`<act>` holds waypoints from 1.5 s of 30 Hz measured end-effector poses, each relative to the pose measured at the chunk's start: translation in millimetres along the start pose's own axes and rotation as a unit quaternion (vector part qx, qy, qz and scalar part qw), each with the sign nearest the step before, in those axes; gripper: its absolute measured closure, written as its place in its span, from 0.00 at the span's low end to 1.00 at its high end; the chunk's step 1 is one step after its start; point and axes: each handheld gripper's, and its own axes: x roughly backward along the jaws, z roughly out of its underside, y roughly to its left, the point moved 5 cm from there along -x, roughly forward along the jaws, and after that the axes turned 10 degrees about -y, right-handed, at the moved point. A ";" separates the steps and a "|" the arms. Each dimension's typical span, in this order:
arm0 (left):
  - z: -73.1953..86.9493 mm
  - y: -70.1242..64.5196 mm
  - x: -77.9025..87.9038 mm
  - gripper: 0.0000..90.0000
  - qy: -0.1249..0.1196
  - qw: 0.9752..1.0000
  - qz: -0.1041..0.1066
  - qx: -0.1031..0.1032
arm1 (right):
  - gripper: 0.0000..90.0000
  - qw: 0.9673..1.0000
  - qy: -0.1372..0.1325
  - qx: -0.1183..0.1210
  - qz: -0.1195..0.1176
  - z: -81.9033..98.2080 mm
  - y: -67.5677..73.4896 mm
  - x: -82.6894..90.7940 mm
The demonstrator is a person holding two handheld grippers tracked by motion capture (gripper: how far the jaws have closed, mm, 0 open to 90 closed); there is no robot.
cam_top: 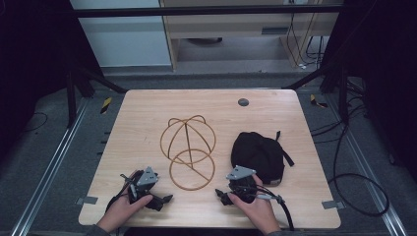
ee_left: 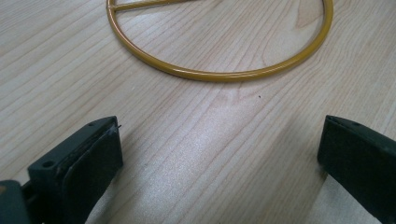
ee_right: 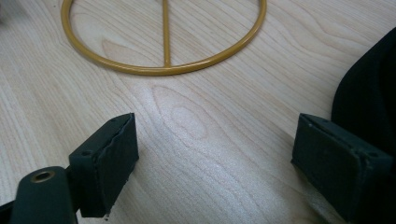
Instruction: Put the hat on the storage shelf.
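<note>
At the near edge of the wooden table (cam_top: 137, 123) the two hands hold their tools low: the left gripper (ee_left: 219, 154) has its jaws spread wide with only bare wood between them, and the right gripper (ee_right: 215, 158) is released in the same way, grasping nothing. Just beyond them, between the two, lies the round base ring of the wire stand (cam_top: 189, 150), a thin frame of golden-yellow metal with a straight bar across the ring and arched loops rising behind it like a small dome. I judge that it is light and stiff, and also smooth, so the pads may slip on the round wire; the base ring or the crossbar near a joint seems the safest place to hold. To the right of the stand, just beside the right gripper, rests the black cap (cam_top: 259, 155), a soft, floppy cloth thing with a strap; its brim or edge should be easy to pinch.
</note>
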 end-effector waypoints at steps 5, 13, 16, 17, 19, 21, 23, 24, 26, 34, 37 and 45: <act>0.0 0.0 -0.1 0.00 -0.001 1.000 0.000 0.000 | 0.14 1.000 0.000 -0.003 0.004 -0.1 -0.7 -0.9; 0.0 0.1 0.0 0.00 0.000 1.000 0.000 0.000 | 0.13 1.000 0.005 0.007 0.009 -7.1 6.0 17.2; 0.0 0.1 0.1 0.00 0.000 1.000 0.000 0.000 | 0.13 1.000 -0.001 0.012 0.016 -10.2 7.8 25.3; 0.0 0.1 0.1 0.00 0.000 1.000 0.000 0.000 | 0.13 1.000 0.000 0.017 0.026 -11.3 7.0 31.3; 0.1 0.0 0.2 0.00 0.000 1.000 0.000 0.000 | 0.12 0.999 0.002 0.014 0.034 -12.1 4.4 39.3; 0.1 -0.2 0.3 0.00 0.001 1.000 -0.001 0.000 | 0.12 0.998 0.002 0.021 0.051 -13.1 -0.8 49.5; 0.0 -0.3 0.2 0.00 0.000 1.000 -0.002 0.002 | 0.12 0.997 -0.003 0.014 0.077 -13.4 -8.4 63.1; 0.0 -0.3 0.1 0.00 -0.001 1.000 -0.002 0.002 | 0.12 0.996 -0.005 0.010 0.086 -12.9 -11.6 68.9; 0.1 -0.3 0.1 0.00 -0.001 1.000 -0.002 0.001 | 0.13 0.994 0.000 0.006 0.105 -10.5 -16.6 77.2; 0.1 -0.5 0.3 0.00 0.000 1.000 -0.002 0.002 | 0.13 0.987 0.012 -0.018 0.157 -3.8 -37.6 99.3; 0.3 -0.3 0.5 0.00 0.001 1.000 -0.001 0.000 | 0.13 0.986 0.022 -0.018 0.162 -3.4 -41.1 98.6; 0.2 -0.4 0.3 0.00 0.000 1.000 0.000 0.000 | 0.12 0.985 0.024 -0.052 0.161 -28.4 -51.7 110.4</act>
